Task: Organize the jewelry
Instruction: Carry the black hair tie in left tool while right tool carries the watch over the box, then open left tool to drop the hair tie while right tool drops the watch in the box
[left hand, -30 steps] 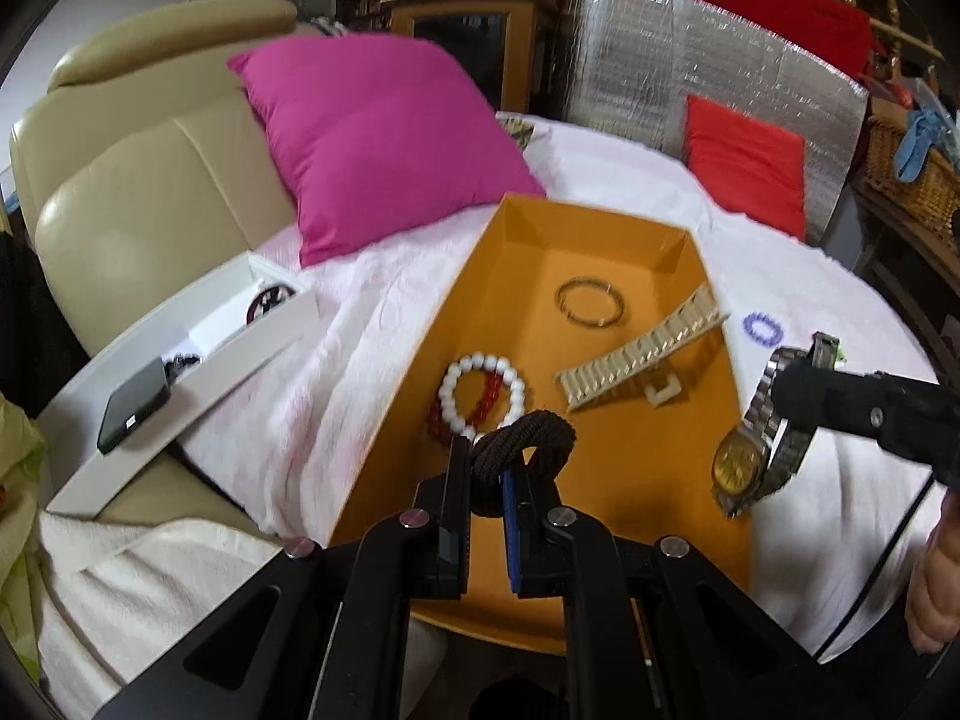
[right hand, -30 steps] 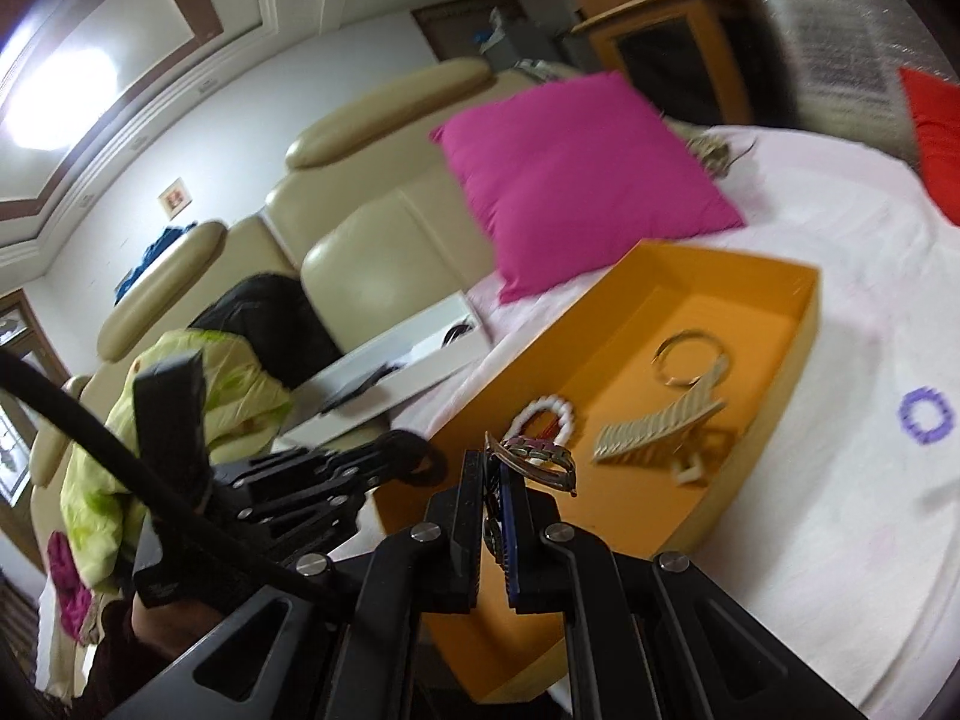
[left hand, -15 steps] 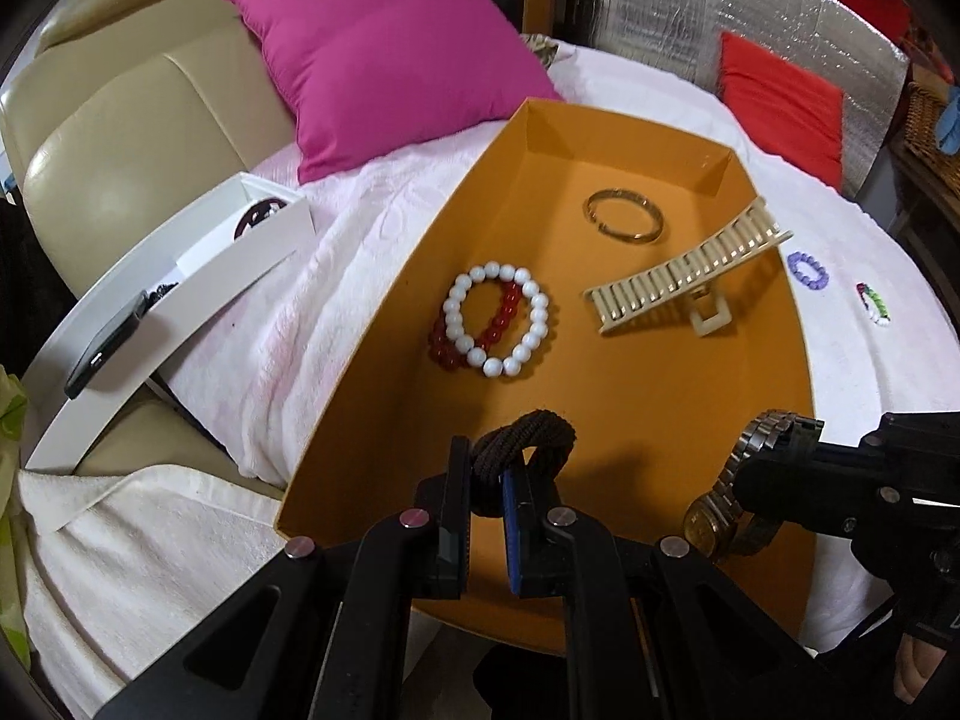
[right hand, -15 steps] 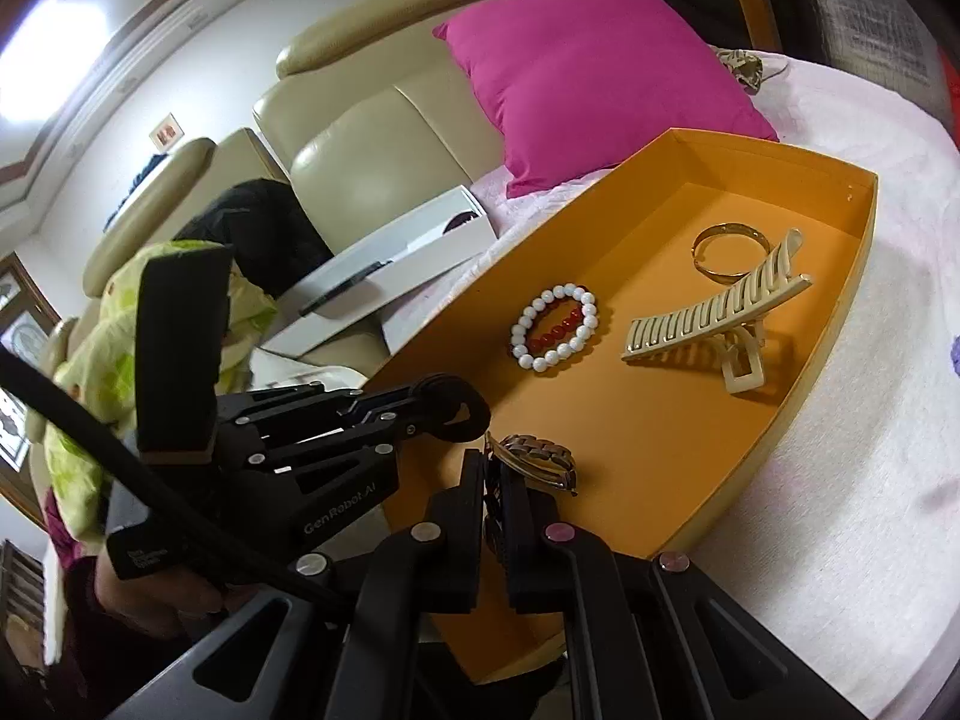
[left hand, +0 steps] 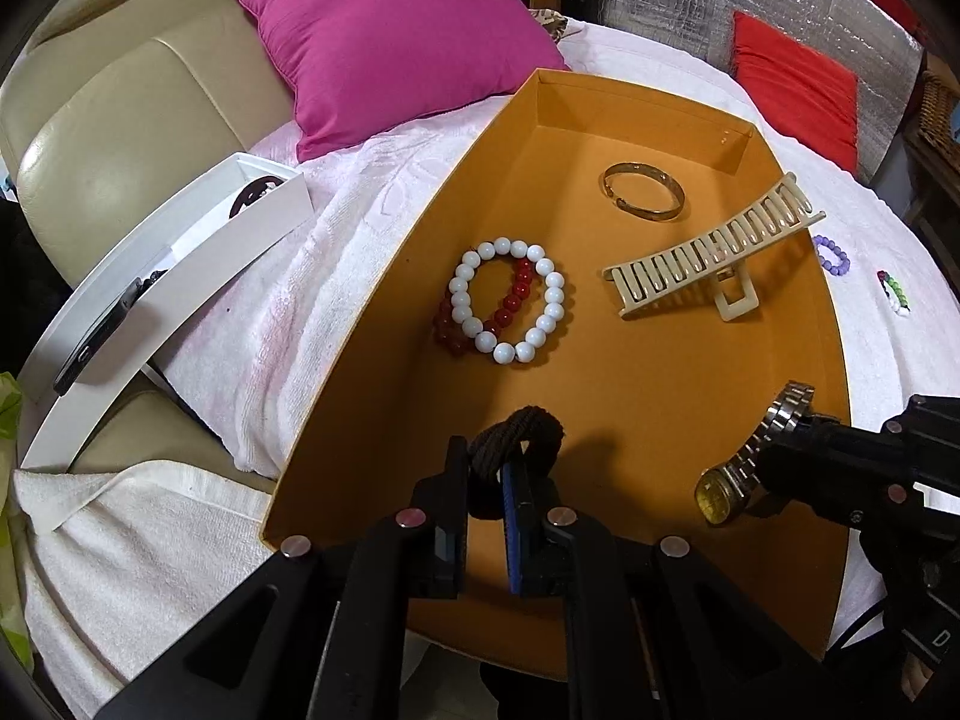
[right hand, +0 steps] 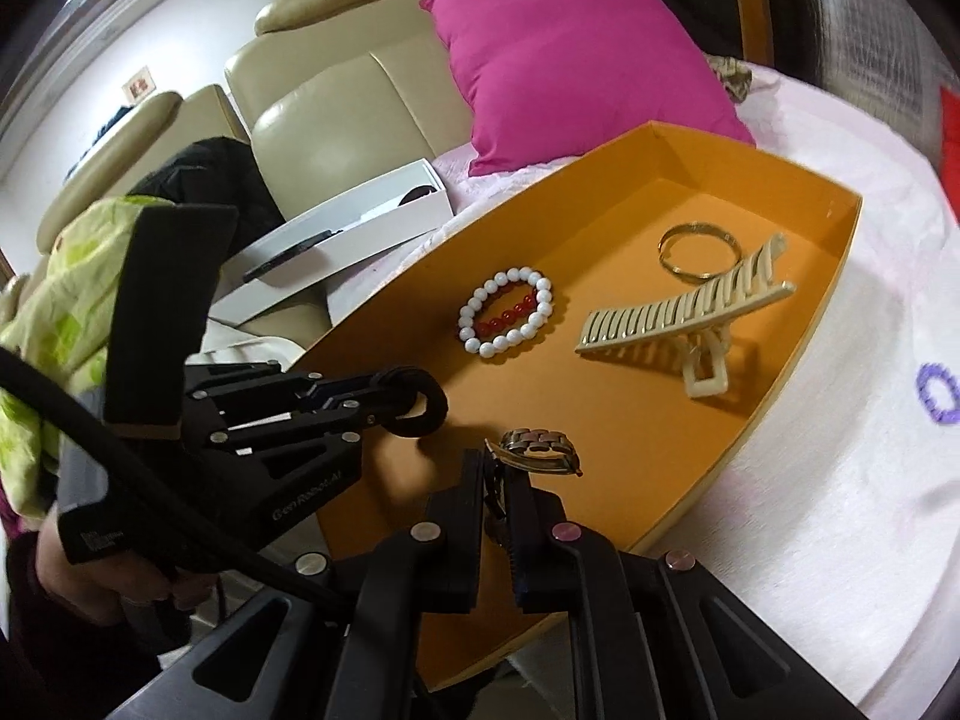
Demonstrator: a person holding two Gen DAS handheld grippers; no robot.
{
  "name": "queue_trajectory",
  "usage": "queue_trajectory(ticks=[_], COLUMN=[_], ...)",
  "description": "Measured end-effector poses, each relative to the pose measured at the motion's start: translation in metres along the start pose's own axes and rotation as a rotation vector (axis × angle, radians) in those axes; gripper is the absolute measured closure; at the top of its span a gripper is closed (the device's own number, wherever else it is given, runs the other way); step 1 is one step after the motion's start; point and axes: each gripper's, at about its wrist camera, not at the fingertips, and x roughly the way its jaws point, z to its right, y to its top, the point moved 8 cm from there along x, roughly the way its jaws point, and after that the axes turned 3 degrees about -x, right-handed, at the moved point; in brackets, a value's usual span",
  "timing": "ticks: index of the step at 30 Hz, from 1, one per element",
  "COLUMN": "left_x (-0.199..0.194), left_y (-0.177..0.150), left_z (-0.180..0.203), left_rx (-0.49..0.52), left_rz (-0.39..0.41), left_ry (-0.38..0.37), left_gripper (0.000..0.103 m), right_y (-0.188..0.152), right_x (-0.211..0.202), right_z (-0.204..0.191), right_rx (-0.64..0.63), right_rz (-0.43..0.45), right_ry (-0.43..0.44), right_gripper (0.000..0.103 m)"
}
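Over the near end of an orange tray [left hand: 384, 324] set on a white towel-covered surface [left hand: 336, 240], two hand-held grippers carry jewelry. The left hand-held gripper [left hand: 487, 480] is pinched on a dark brown braided hair tie [left hand: 519, 429], which loops up above its fingertips just over the tray floor. The right hand-held gripper [right hand: 495, 474] is clamped on a metal wristwatch [left hand: 747, 468]; its gold dial hangs over the tray's near right corner, the steel band curling out past the jaws.

Inside the tray, beyond the hair tie, a white bead bracelet [left hand: 510, 300] lies overlapping a red bead bracelet [left hand: 480, 315]. Toward the tray's far end rests a gold bangle [left hand: 643, 199], and just beside it a cream claw hair clip [left hand: 708, 264] reaches to the tray's right wall.

Outside the tray, to its right on the towel, lie a purple bead ring [left hand: 833, 255] and a small multicoloured bead piece [left hand: 894, 291]. To the tray's left sits a white box [left hand: 198, 252] holding a dark phone [left hand: 99, 336], with a magenta cushion [left hand: 390, 30] beyond the tray against a beige leather sofa [left hand: 120, 120].
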Motion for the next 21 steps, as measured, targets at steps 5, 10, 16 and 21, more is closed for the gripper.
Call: queue_trajectory(ticks=[5, 10, 16, 21], left_x=[0.0019, 0.003, 0.0023, -0.0044], left_y=[0.0007, 0.0022, 0.0042, 0.0074], left_z=[0.0004, 0.0, -0.0023, -0.0049], left_rx=[0.006, 0.013, 0.015, 0.01], left_rz=[-0.001, 0.003, 0.016, 0.041], left_ry=[0.005, 0.006, 0.006, 0.01], left_gripper=[0.093, 0.093, 0.082, 0.073], right_y=[-0.0005, -0.0003, 0.0009, 0.0062], right_x=[-0.0001, -0.0015, -0.003, -0.008], right_z=[-0.0003, 0.0004, 0.0034, 0.0045], right_rx=[-0.053, -0.081, -0.087, -0.109], right_rz=[-0.001, -0.001, 0.002, 0.021], right_ry=[-0.067, -0.109, -0.142, -0.178], right_gripper=[0.093, 0.093, 0.093, 0.086])
